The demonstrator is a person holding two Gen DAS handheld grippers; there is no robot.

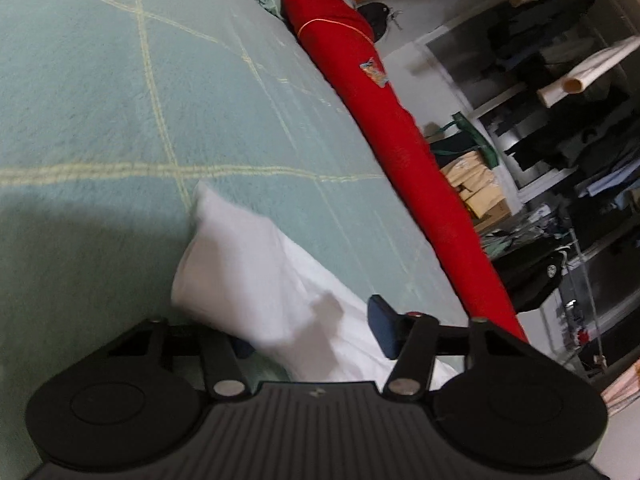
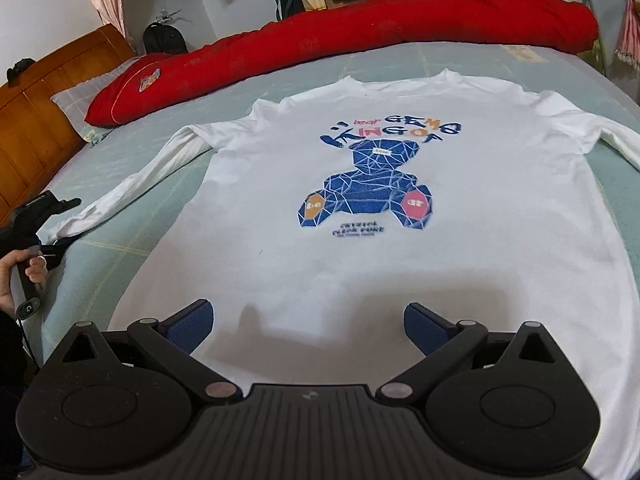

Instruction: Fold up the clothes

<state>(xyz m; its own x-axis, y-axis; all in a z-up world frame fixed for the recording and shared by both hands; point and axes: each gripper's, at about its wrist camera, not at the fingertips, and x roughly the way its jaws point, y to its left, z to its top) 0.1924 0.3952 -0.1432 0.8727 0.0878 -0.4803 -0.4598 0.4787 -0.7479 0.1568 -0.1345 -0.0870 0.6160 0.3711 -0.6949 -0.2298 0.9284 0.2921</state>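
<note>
Lying flat, print up, the white long-sleeve shirt [image 2: 360, 208] covers the green checked bed [image 2: 132, 240]. Your right gripper [image 2: 308, 320] hovers over its hem, fingers apart. Your left gripper [image 1: 316, 336] has the sleeve cuff [image 1: 248, 264] between its fingers; whether they clamp it, you cannot tell.

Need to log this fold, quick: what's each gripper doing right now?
Left gripper: sleeve cuff of the white shirt lies between its jaws; cannot tell whether the pads grip it.
Right gripper: open, above the shirt's hem, holding nothing.
</note>
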